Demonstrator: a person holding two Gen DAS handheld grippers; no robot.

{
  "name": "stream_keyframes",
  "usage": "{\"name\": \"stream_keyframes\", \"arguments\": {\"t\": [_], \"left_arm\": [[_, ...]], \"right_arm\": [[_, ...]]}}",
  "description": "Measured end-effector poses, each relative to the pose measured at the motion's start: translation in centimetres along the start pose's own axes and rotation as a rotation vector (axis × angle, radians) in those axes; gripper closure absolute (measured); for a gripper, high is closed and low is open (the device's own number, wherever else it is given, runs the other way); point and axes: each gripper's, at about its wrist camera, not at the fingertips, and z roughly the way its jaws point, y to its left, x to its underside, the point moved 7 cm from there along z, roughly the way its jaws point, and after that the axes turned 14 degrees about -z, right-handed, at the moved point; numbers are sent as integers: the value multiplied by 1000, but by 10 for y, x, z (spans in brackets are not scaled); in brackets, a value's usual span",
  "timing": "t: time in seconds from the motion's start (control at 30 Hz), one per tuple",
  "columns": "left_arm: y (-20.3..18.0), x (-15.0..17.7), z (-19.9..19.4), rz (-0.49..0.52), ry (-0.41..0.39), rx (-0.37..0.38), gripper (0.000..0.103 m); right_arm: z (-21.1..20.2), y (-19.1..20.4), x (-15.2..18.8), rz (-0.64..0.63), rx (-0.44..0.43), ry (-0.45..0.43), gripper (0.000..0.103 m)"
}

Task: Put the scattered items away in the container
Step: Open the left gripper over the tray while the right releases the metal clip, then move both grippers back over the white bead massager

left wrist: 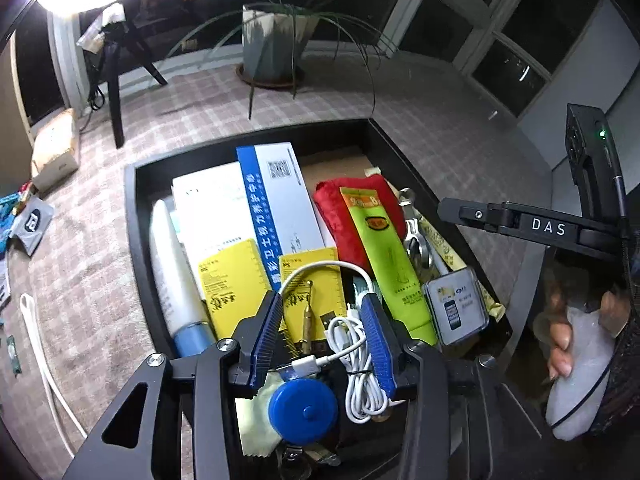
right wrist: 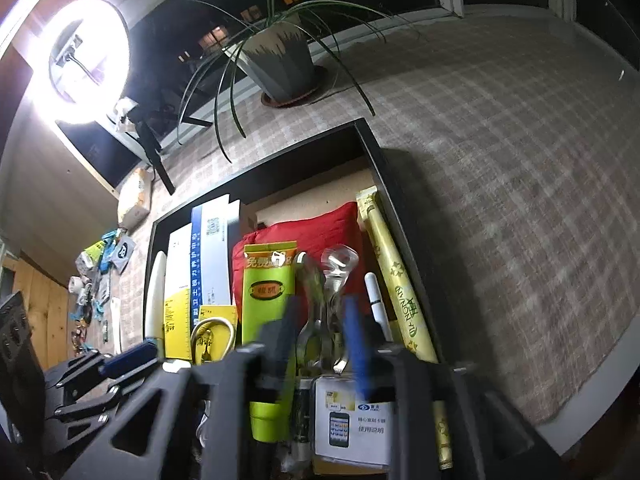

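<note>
The black container is packed with boxes, yellow cards, a red pouch, a green tube and a clear card case. My left gripper hangs open over its near end. A coiled white cable lies between and against its blue pads, loose, above a blue tape measure. My right gripper is open and blurred over metal clippers, not pressing them. Its black body shows in the left wrist view.
Scattered packets and a white strip lie on the plaid cloth left of the container. A potted plant, a ring light on a tripod and a cardboard box stand behind. A hand grips the right handle.
</note>
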Motion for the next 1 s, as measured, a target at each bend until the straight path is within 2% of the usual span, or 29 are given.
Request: {"name": "stream_keyframes", "arguments": {"t": [0.1, 0.2, 0.37, 0.57, 0.67, 0.7, 0.83, 1.0], "left_arm": [[6, 0, -7, -3, -9, -15, 58], [17, 4, -14, -21, -4, -25, 58], [58, 17, -36, -76, -21, -74, 58], [135, 40, -72, -175, -45, -184, 55], [181, 56, -89, -244, -51, -231, 53], [197, 63, -94, -274, -46, -239, 52], [251, 89, -101, -370, -14, -267, 49], [288, 120, -98, -430, 34, -241, 45]], "right_arm": [[-4, 2, -1, -1, 8, -11, 52], [-7, 11, -2, 4, -24, -18, 52], [-10, 46, 1, -39, -69, -19, 52], [-5, 111, 14, -129, -137, 5, 51], [2, 151, 20, -192, -167, 29, 47], [5, 169, 23, -219, -186, 36, 44], [21, 226, 34, -288, -247, 78, 42], [50, 292, 63, -361, -308, 158, 41]]}}
